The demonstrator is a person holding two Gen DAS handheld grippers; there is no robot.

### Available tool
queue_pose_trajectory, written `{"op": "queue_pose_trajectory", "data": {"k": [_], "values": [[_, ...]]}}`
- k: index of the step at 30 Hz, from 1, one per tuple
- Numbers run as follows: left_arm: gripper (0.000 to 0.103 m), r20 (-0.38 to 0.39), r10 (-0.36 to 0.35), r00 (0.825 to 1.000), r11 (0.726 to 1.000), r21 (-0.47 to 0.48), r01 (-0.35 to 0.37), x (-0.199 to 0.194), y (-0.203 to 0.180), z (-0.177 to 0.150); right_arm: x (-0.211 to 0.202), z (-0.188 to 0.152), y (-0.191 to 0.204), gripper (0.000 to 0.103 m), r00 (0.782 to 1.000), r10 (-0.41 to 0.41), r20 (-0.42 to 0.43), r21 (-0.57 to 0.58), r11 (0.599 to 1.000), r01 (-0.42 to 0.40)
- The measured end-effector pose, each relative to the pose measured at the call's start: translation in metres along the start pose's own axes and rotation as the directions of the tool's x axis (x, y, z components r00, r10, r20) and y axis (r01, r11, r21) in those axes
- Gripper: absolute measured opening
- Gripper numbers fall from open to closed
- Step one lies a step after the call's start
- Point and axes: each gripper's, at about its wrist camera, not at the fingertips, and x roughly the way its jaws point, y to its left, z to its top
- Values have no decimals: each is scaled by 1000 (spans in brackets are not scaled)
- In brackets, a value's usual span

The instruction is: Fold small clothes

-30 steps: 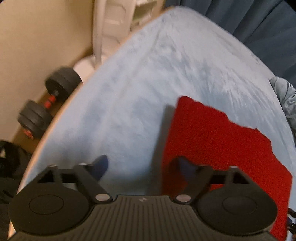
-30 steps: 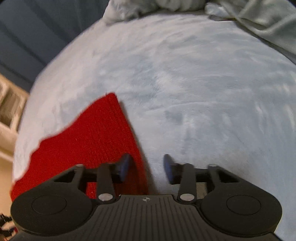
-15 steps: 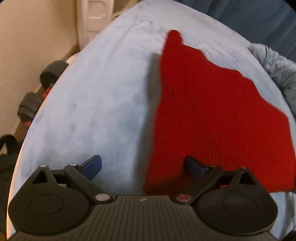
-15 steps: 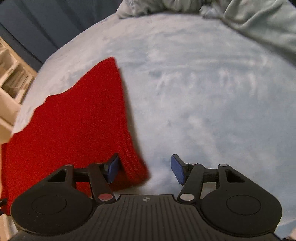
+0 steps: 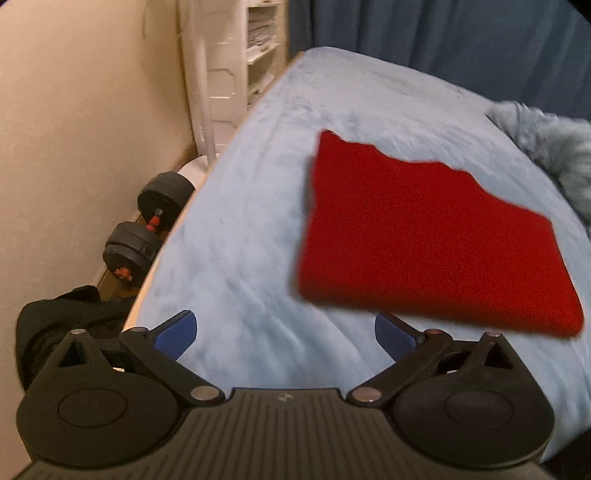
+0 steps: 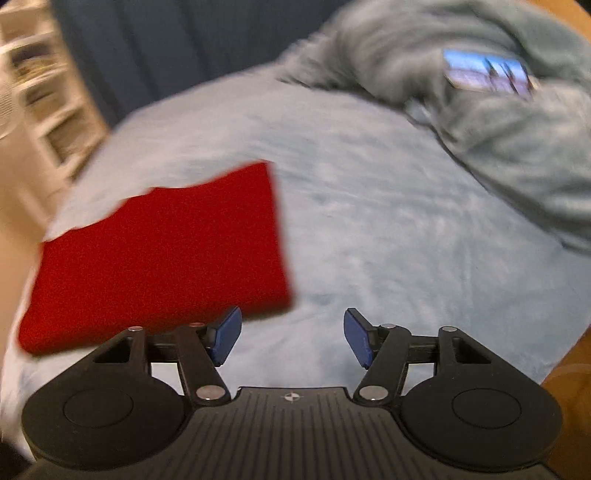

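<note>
A red knit garment [image 5: 424, 236] lies folded and flat on the pale blue bed cover [image 5: 251, 236]. In the left wrist view it sits ahead and to the right of my left gripper [image 5: 284, 332], whose jaws are opening wide with nothing between them. In the right wrist view the same red garment [image 6: 162, 254] lies ahead and to the left of my right gripper [image 6: 291, 338]. Its jaws are opening too, with only bed cover between them. Neither gripper touches the cloth. Both views are blurred by motion.
Two black dumbbells [image 5: 147, 225] and a dark bag [image 5: 66, 325] lie on the floor left of the bed. A white shelf unit [image 5: 236, 59] and a dark blue curtain [image 5: 443, 33] stand beyond. A rumpled grey-blue blanket [image 6: 498, 110] with a lit phone [image 6: 487, 75] fills the far right.
Both grippers have pulled back and up from the red garment and opened wider. The garment's near corners, earlier at the fingers, now lie free on the bed.
</note>
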Motion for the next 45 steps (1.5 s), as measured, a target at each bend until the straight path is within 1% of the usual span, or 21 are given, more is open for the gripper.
{"op": "queue_pose_trajectory", "data": {"k": [2,4,5,6,10,13,16,19,25,33,39,45], "values": [[103,17,-38,999,999,30,37,-25,-22,-17,-25,-8,22,71,999,48,25,-59,997,-46],[103,37,-82,996,995,52,80,-45,-39,-30,-44,-12,38,73,996,67,63,-100,993,-61],[103,46,-103,994,993,65,100,-54,-47,-36,-54,-15,45,76,994,73,81,-117,991,-63],[103,56,-121,991,990,78,117,-64,-54,-40,-61,-17,50,78,993,80,92,-130,989,-68],[103,95,-179,979,979,112,168,-97,-69,-62,-85,-36,65,79,986,121,112,-154,983,-103],[103,117,-196,974,976,118,182,-111,-71,-74,-93,-52,72,79,985,139,100,-159,980,-123],[103,119,-188,975,978,118,174,-118,-69,-81,-97,-65,74,79,986,152,74,-143,980,-140],[103,125,-191,974,979,100,179,-127,-63,-84,-101,-70,72,79,985,159,71,-121,981,-150],[103,138,-184,973,980,99,171,-130,-60,-81,-101,-70,68,79,985,155,80,-105,984,-147],[103,108,-179,978,981,95,169,-120,-62,-77,-89,-67,62,79,988,149,42,-63,987,-146],[103,112,-170,979,983,94,160,-114,-63,-72,-80,-62,58,79,990,132,43,-42,991,-130],[103,92,-150,984,988,62,144,-99,-60,-64,-64,-55,54,79,993,115,22,-5,993,-115]]}}
